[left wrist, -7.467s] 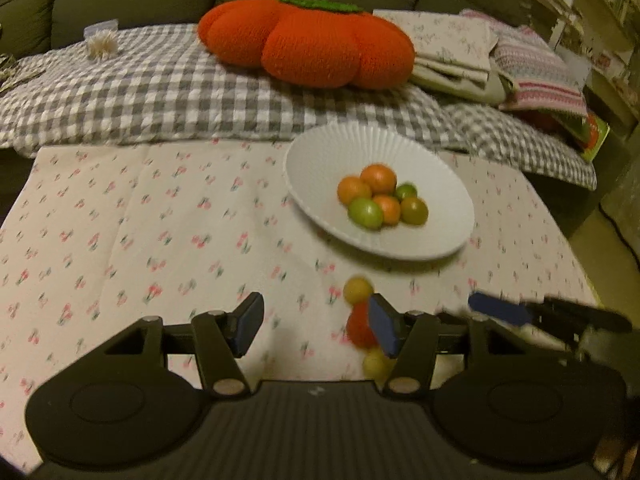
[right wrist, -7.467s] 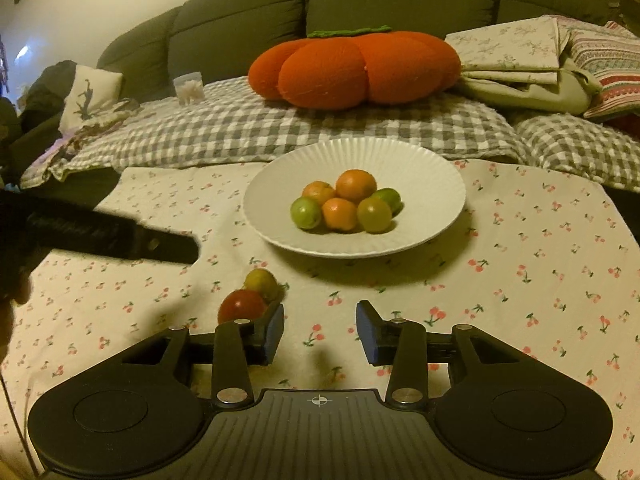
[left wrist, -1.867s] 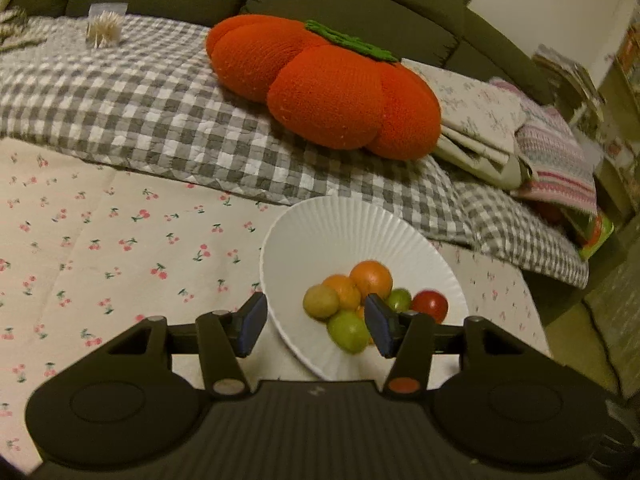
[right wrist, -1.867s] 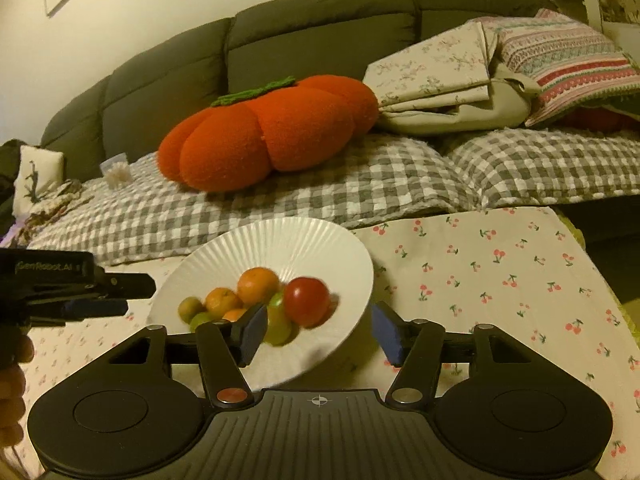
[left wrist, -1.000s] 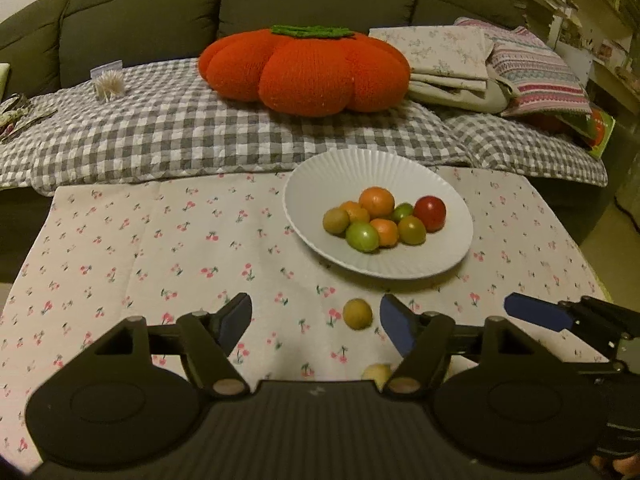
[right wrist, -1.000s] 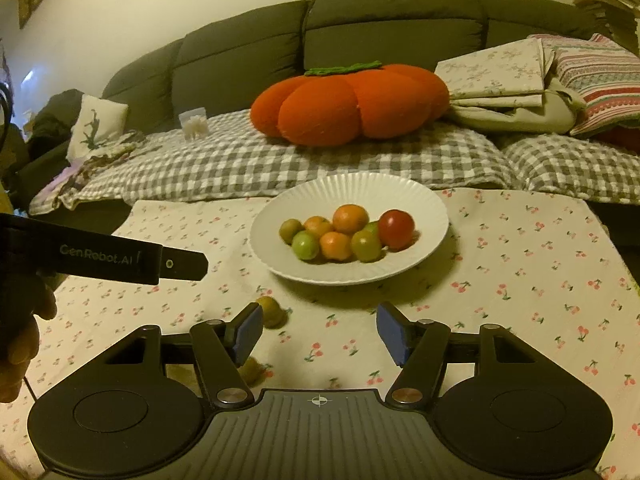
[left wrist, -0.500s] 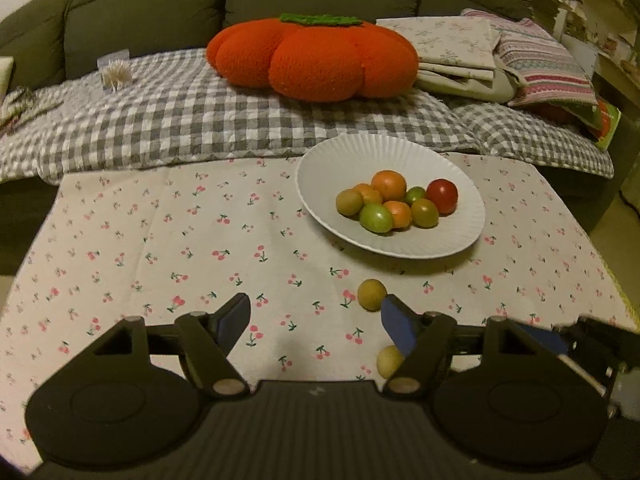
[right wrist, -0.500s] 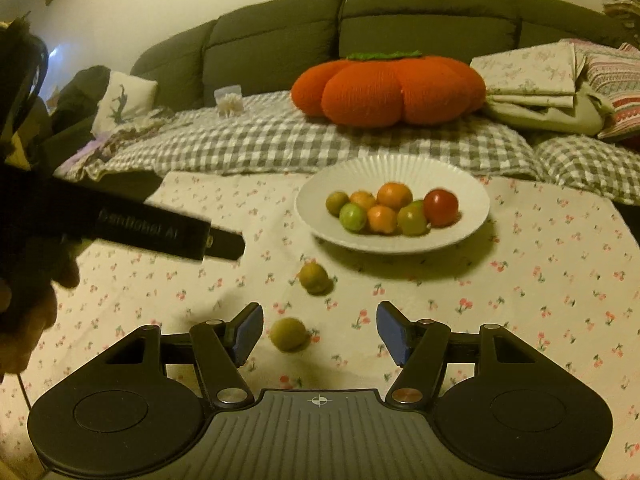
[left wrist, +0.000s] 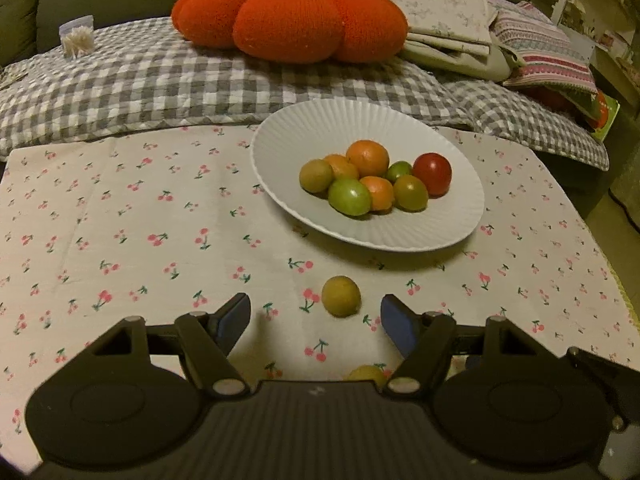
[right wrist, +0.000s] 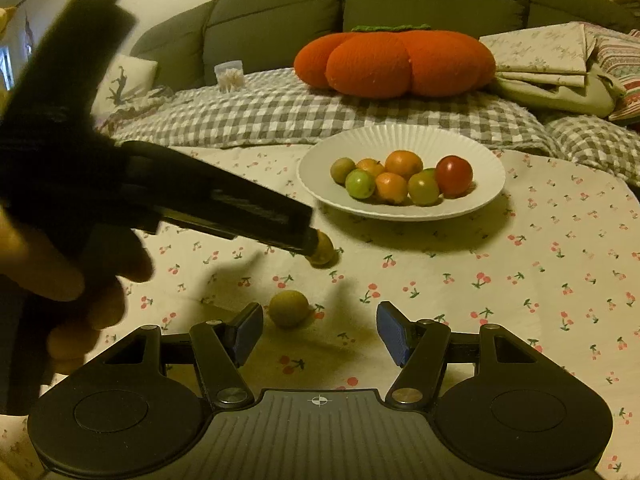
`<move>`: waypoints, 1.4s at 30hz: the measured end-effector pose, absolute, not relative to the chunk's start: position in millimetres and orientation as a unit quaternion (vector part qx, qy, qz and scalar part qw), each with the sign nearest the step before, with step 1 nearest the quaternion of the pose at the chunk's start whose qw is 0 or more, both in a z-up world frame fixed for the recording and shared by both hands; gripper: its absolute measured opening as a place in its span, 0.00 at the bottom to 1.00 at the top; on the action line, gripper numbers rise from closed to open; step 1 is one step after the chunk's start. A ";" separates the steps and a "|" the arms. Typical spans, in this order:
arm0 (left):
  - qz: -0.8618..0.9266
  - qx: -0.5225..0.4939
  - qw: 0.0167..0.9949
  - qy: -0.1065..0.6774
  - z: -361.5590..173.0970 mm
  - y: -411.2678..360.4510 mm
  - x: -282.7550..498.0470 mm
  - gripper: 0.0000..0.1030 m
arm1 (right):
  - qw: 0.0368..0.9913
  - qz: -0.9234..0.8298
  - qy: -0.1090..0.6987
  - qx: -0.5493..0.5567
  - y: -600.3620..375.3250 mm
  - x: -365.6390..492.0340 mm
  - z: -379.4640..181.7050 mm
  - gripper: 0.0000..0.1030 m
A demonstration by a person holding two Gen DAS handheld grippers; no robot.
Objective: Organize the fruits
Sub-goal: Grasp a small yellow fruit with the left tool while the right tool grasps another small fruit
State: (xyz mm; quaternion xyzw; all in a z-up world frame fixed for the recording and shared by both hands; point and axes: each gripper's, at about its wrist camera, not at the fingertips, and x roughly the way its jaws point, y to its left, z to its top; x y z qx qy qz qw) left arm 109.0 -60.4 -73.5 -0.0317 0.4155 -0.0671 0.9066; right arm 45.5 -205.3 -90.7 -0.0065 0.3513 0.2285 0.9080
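Observation:
A white ribbed plate (left wrist: pixel 460 208) (right wrist: pixel 488 176) holds several small fruits, among them a red one (left wrist: pixel 432 173) (right wrist: pixel 453 175). Two yellow-green fruits lie loose on the cherry-print cloth. The farther one (left wrist: pixel 341 295) (right wrist: pixel 323 249) sits just ahead of my open left gripper (left wrist: pixel 316 320), whose tip (right wrist: pixel 308 240) reaches it in the right wrist view. The nearer one (left wrist: pixel 366 372) (right wrist: pixel 289 308) lies just ahead of my open right gripper (right wrist: pixel 320 326), left of centre. Both grippers are empty.
A grey checked blanket (left wrist: pixel 140 80) with an orange pumpkin cushion (left wrist: pixel 292 16) lies behind the table on a dark sofa. Folded linens (left wrist: pixel 500 40) are stacked at the back right. The table's right edge (left wrist: pixel 600 248) drops to the floor.
Both grippers have moved forward and lower toward the two loose fruits. The left gripper now reaches the farther fruit, and the nearer fruit sits closer to the right gripper's fingers.

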 end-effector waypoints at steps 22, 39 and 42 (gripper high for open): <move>-0.100 -0.050 0.905 0.410 -84.5 -55.3 120.5 0.19 | 0.903 0.237 0.358 -0.021 -194.6 51.1 -101.7 0.61; -0.085 -0.081 0.907 0.404 -76.0 -20.7 108.6 0.19 | 0.895 0.256 0.364 -0.039 -178.5 60.3 -109.8 0.34; -0.081 -0.085 0.907 0.405 -76.6 -17.5 109.3 0.19 | 0.894 0.258 0.364 -0.039 -179.1 61.7 -108.6 0.24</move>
